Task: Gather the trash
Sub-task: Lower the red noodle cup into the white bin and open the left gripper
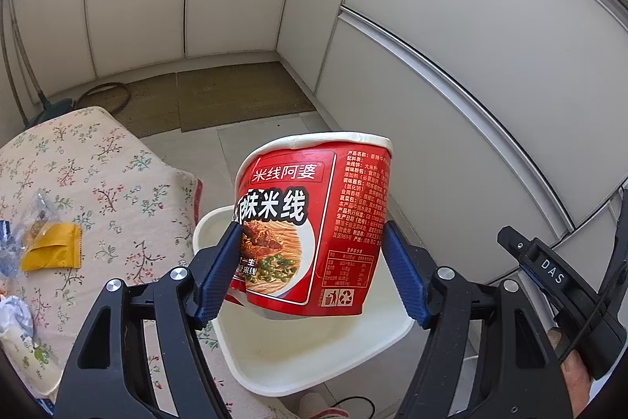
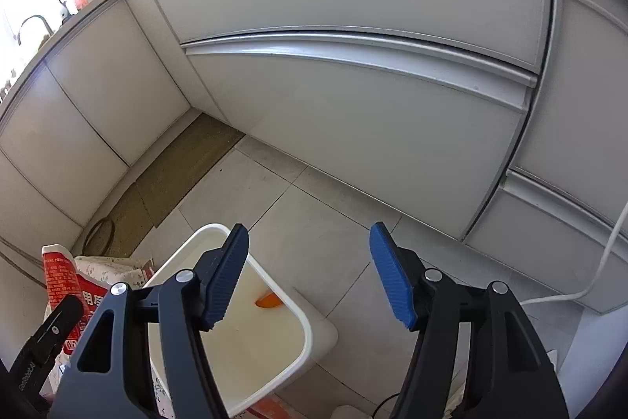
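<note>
Blue-padded fingers of the left gripper [image 1: 312, 268] are pinching one red noodle cup [image 1: 314, 222] by its sides, holding it tilted in the air directly above the white bin [image 1: 392, 336] standing on the floor beside the table. Its jaws are standing about a cup's width apart, closed against the cup wall. Over the far side of the same bin [image 2: 306, 336], the right gripper [image 2: 310, 277] is hovering with its jaws spread wide and nothing between them. One orange scrap [image 2: 268, 301] is lying inside, so collecting looks partly done. Dropping the cup seems the step in hand. Left to gather on the floral tablecloth [image 1: 117, 191] are one yellow packet [image 1: 53, 252], one clear wrapper [image 1: 37, 213], and some crumpled pieces at the edge, too cut off to count.
</note>
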